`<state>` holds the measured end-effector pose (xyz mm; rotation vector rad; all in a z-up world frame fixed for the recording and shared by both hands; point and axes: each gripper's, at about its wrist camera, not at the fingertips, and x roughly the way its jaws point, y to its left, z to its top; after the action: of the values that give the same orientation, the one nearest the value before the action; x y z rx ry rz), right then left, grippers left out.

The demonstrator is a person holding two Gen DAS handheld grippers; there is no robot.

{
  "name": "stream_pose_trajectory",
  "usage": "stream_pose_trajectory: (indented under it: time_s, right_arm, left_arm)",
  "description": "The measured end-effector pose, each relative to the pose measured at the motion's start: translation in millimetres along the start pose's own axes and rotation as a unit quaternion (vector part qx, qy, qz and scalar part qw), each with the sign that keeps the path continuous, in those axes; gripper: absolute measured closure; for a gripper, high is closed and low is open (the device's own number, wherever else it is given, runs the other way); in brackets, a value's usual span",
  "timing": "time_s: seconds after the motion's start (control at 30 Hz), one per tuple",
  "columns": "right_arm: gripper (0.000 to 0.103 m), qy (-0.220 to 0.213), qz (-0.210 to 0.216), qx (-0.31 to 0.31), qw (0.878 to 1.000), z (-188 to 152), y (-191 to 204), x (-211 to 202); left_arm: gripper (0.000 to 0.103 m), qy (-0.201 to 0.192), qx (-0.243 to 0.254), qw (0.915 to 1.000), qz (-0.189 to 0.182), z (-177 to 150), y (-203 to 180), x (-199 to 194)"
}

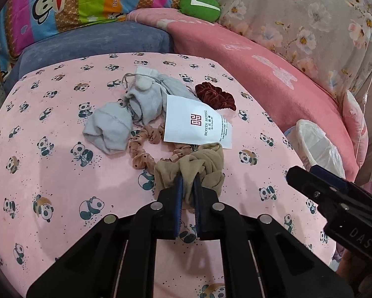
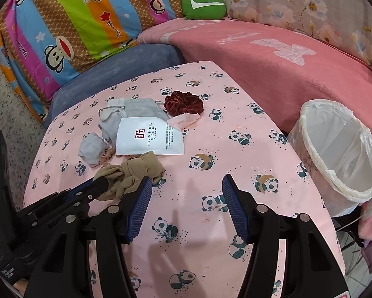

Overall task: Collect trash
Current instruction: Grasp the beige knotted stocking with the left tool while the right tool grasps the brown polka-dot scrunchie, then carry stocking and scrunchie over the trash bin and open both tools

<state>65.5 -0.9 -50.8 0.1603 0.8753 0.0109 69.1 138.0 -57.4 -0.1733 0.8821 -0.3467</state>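
My left gripper (image 1: 187, 177) is shut on a crumpled tan stocking (image 1: 200, 165), which rests on the pink panda-print table (image 1: 61, 173); the stocking also shows in the right wrist view (image 2: 128, 173). Beyond it lie a white hotel packet (image 1: 197, 123), a tan dotted scrunchie (image 1: 146, 149), grey socks (image 1: 126, 116) and a dark red scrunchie (image 1: 215, 95). My right gripper (image 2: 187, 182) is open and empty above the table. A white-lined trash bin (image 2: 340, 154) stands at the table's right edge.
A pink blanket (image 2: 272, 62), a blue cushion (image 2: 126, 67) and a striped monkey-print quilt (image 2: 74, 19) border the table's far side. A green cushion (image 2: 203, 5) lies behind them. A small pink wrapper (image 2: 186, 120) lies by the red scrunchie.
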Motion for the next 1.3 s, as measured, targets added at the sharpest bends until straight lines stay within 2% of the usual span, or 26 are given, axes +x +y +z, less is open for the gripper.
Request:
stream_pose_trajectory:
  time_s: [0.1,0.2,0.4,0.6,0.83,0.93,0.97,1.03,1.1,1.2,1.3]
  right_arm:
    - [0.043,0.000,0.004,-0.004,1.000,1,6,2]
    - [0.043,0.002,0.013,-0.008,1.000,3,12,5]
    - [0.043,0.010,0.037,-0.018,0.999,5,30,19]
    - [0.046,0.036,0.063,-0.022,0.997,9,52,49]
    - [0.062,0.064,0.080,-0.022,0.994,14,77,83]
    - [0.069,0.078,0.073,-0.025,0.994,12,85,99]
    - [0.071,0.082,0.072,-0.025,0.994,11,86,102]
    - [0.082,0.095,0.071,-0.021,0.993,6,85,110]
    - [0.086,0.088,0.075,-0.019,0.993,2,83,112]
    - [0.100,0.094,0.081,-0.012,0.992,0,78,115]
    - [0.102,0.099,0.090,0.001,0.991,-4,70,114]
  left_arm:
    - [0.095,-0.014,-0.017,0.9997,-0.012,3,8,-15]
    - [0.095,-0.030,-0.026,0.9992,-0.008,8,15,-29]
    - [0.095,-0.062,-0.043,0.9970,0.017,19,36,-50]
    - [0.095,-0.075,-0.057,0.9946,0.043,26,59,-56]
    - [0.095,-0.074,-0.069,0.9937,0.049,29,77,-52]
    - [0.095,-0.072,-0.070,0.9938,0.049,30,79,-50]
    - [0.095,-0.072,-0.069,0.9937,0.049,30,79,-49]
    - [0.095,-0.072,-0.067,0.9939,0.049,30,78,-49]
    - [0.095,-0.071,-0.068,0.9941,0.047,30,78,-48]
    - [0.095,-0.069,-0.068,0.9944,0.044,29,77,-47]
    - [0.095,-0.067,-0.065,0.9947,0.043,28,73,-48]
